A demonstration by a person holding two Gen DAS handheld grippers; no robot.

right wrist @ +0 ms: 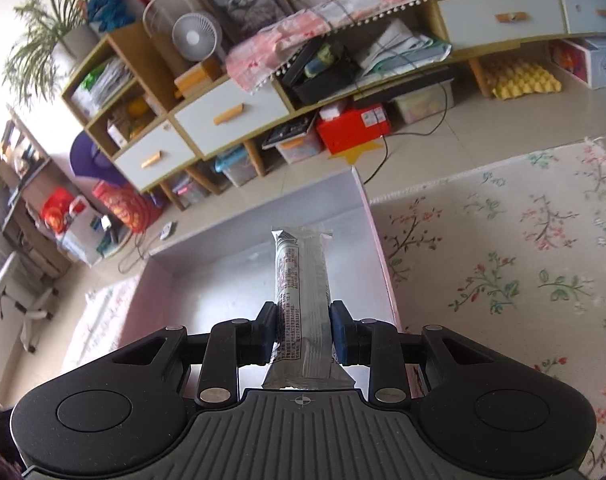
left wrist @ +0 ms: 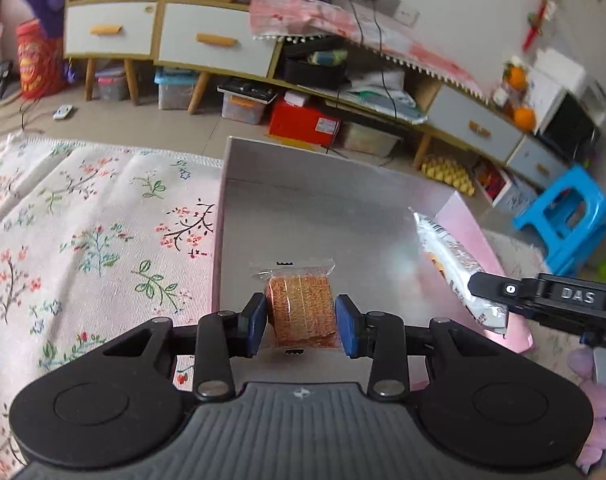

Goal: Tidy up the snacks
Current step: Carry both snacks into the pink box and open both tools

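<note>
You see an orange-brown snack (left wrist: 301, 312) in clear wrap over the pink box (left wrist: 475, 220) (grey inside), a silver packet (right wrist: 301, 300) beside it, floral white cloth (left wrist: 95, 240) around.

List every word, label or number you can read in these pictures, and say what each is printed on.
"DAS": white letters on the black body of the right gripper, seen from the left wrist view.
Silver snack bar wrapper: dense red and black print, too small to read.
Red box under the cabinet: white label, blurred.
Clear packet of orange-brown snack: no text visible.
</note>
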